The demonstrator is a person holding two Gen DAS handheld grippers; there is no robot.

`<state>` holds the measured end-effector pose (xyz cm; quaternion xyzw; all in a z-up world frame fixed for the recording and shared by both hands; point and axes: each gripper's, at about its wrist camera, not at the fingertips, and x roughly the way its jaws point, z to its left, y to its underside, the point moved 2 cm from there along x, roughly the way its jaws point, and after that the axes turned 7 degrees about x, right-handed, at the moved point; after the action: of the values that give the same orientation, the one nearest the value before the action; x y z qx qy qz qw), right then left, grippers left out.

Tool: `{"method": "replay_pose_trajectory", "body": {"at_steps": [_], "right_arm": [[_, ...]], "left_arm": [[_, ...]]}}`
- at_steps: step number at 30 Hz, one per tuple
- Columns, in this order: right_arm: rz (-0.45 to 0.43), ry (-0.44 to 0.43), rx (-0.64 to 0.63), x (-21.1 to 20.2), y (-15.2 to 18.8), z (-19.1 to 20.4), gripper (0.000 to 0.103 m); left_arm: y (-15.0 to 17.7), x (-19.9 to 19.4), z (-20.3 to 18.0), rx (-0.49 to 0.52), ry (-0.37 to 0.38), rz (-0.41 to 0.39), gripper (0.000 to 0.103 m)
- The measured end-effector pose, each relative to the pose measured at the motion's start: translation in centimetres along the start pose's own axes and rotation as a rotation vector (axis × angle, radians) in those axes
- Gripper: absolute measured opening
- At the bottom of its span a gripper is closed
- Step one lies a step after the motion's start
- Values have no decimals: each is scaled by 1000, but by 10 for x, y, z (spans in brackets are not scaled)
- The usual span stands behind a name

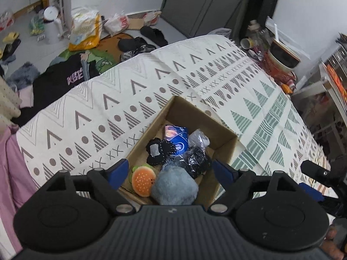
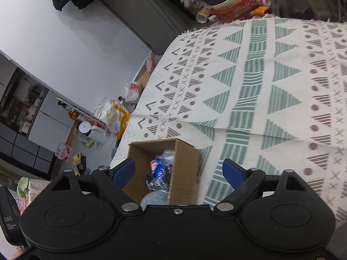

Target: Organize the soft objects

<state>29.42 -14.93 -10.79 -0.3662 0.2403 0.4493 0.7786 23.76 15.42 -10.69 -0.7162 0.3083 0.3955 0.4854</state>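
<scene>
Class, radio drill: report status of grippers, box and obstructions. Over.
Left gripper open, empty, above cardboard box. Right gripper open, empty. Box holds burger plush, blue plush. No obstructions.

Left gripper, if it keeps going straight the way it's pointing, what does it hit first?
Most likely the blue fluffy plush in the near end of the cardboard box. The open left gripper hangs right above it, with the burger toy just beside. Depth is hard to judge through the fisheye.
</scene>
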Motion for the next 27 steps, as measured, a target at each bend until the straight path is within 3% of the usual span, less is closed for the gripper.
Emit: {"method": "replay_pose_trajectory", "body": {"at_steps": [12, 27], "right_arm": [[-79, 93, -137, -57, 1, -11, 102], [-131, 113, -206, -101, 19, -23, 103]], "left_arm": [[16, -24, -45, 162, -19, -28, 85], [40, -61, -73, 271, -76, -67, 86]]}}
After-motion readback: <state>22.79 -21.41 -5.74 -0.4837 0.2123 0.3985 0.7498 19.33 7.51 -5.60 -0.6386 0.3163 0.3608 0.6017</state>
